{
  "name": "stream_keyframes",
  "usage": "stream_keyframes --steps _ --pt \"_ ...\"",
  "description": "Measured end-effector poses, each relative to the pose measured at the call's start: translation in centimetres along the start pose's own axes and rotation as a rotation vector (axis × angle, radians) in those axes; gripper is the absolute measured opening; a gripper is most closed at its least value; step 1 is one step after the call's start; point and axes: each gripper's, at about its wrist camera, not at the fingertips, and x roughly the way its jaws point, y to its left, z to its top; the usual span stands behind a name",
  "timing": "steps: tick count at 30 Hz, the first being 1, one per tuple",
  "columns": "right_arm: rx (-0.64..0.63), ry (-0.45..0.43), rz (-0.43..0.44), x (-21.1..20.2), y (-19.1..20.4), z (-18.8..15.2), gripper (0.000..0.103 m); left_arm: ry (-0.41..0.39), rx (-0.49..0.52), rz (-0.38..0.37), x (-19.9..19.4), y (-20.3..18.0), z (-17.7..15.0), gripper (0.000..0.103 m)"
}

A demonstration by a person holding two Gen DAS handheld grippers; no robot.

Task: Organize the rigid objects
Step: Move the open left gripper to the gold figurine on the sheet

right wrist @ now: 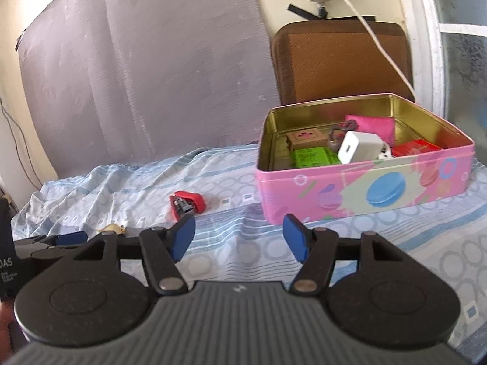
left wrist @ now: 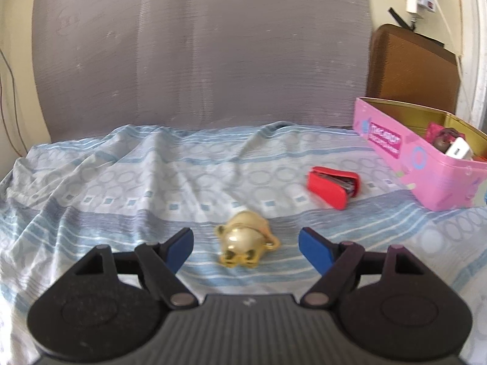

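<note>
A small gold figurine (left wrist: 245, 238) lies on the blue patterned bedsheet, between and just ahead of the fingertips of my open left gripper (left wrist: 246, 243). A red stapler (left wrist: 333, 187) lies farther right on the sheet; it also shows in the right wrist view (right wrist: 187, 203). A pink tin box (right wrist: 362, 182) stands open at the right, holding a white charger (right wrist: 360, 149), a green packet (right wrist: 313, 156), a small brown box and other items. My right gripper (right wrist: 239, 235) is open and empty, just in front of the tin. The left gripper (right wrist: 65, 238) shows at the left beside the figurine (right wrist: 111, 228).
A grey padded headboard (left wrist: 197, 45) stands behind the bed. A brown cushioned chair back (right wrist: 338, 60) stands behind the tin (left wrist: 426, 164). A white cable (right wrist: 374, 36) hangs from a wall plug above the tin. The sheet (left wrist: 121, 176) is wrinkled at the left.
</note>
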Motion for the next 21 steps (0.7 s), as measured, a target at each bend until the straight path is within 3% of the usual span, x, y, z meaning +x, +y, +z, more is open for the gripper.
stream_keyframes --steps 13,21 --pt "-0.098 0.04 0.05 2.1 3.5 0.1 0.066 -0.039 -0.041 0.036 0.3 3.3 0.5 0.085" --pt "-0.21 0.097 0.112 4.9 7.0 -0.2 0.066 -0.051 -0.267 0.126 1.0 8.6 0.3 0.085"
